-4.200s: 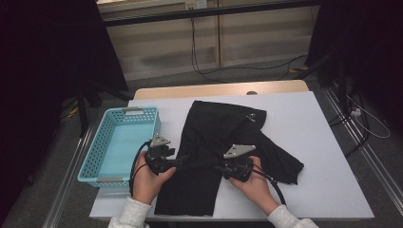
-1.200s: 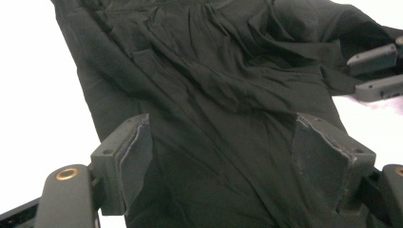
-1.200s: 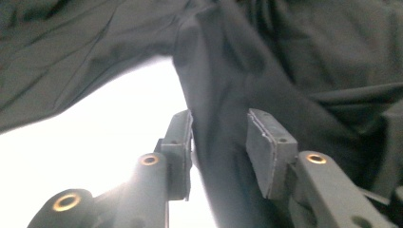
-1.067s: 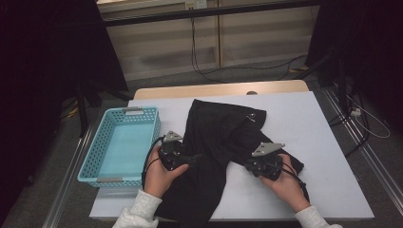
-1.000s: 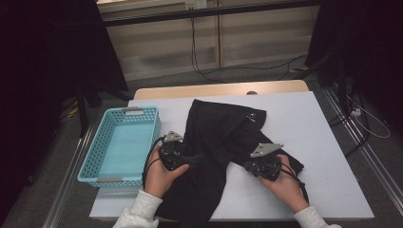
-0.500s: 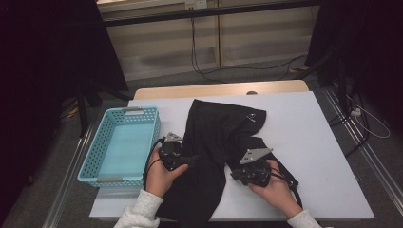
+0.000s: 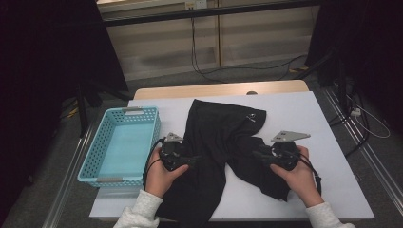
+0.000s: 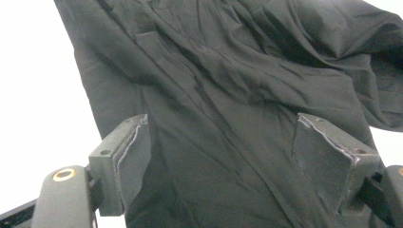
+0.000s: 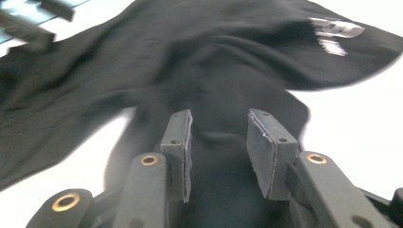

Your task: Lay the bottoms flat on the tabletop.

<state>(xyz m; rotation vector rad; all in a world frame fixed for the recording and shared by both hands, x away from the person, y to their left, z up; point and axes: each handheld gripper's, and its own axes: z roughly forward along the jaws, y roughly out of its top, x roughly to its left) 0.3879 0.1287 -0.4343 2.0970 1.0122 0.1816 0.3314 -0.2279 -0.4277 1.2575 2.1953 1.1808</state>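
A crumpled black cloth garment (image 7: 223, 142) lies spread across the white counter (image 7: 328, 118), beside a light-blue plastic basket (image 7: 121, 145). The left tongs (image 8: 237, 156) gape wide over its fabric; the right tongs (image 9: 218, 142) have just been opening, cloth lying loose between them.

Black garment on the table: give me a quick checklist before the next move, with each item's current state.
1. Left gripper over the black garment, jaws wide: ok.
2. Left jaws clamped on cloth: not ok, cloth lies between them unpinched.
3. Right gripper let go: ok, its jaws have just been opening, cloth loose between them.
4. Garment fully on the table: not ok, the near end hangs over the front edge.
5. Blue basket ready to receive: ok.
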